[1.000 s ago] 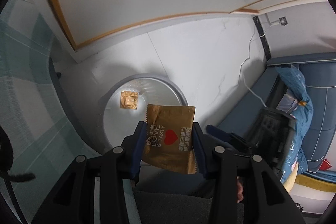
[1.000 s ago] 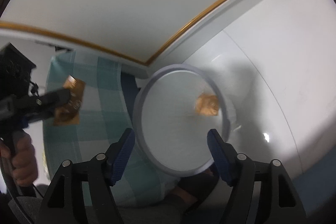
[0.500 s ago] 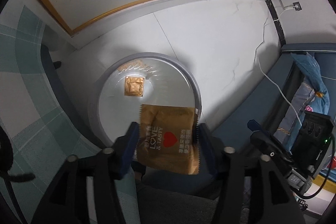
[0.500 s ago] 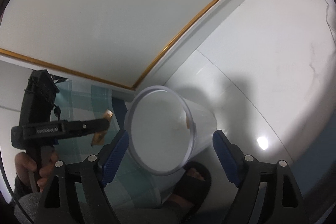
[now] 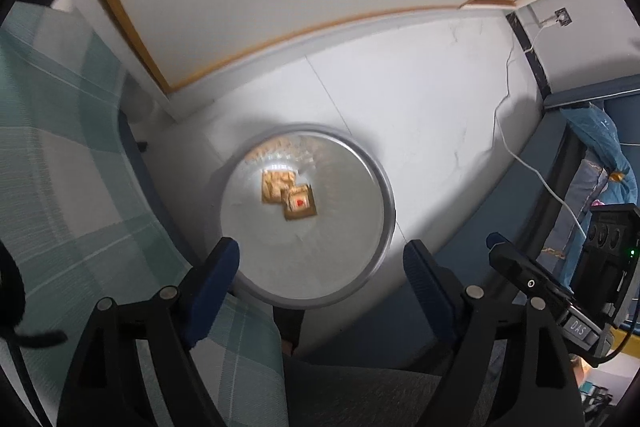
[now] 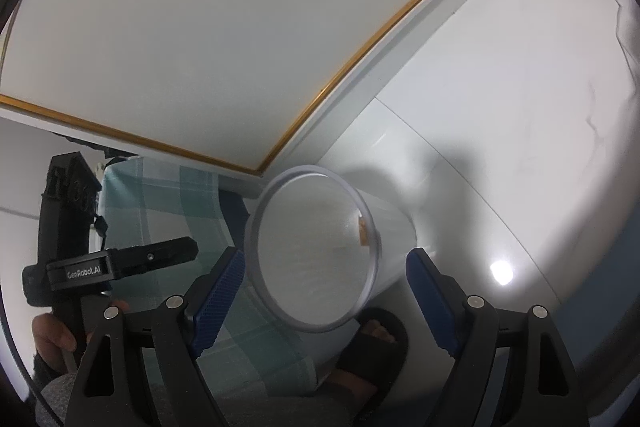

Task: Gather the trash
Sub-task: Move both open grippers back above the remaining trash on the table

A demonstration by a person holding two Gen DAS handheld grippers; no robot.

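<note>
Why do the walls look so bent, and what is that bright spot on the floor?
Both wrist views come through fisheye lenses, so the gold-trimmed wall edges curve. In the right wrist view, the bright spot is lamp glare on the glossy white floor, with soft shadows beside it. In the left wrist view, the brown wrappers inside the round white bin look motion-blurred.

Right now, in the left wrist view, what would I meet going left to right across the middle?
Checked bedding → white bin with two wrappers inside → white cable → blue bundle.
</note>
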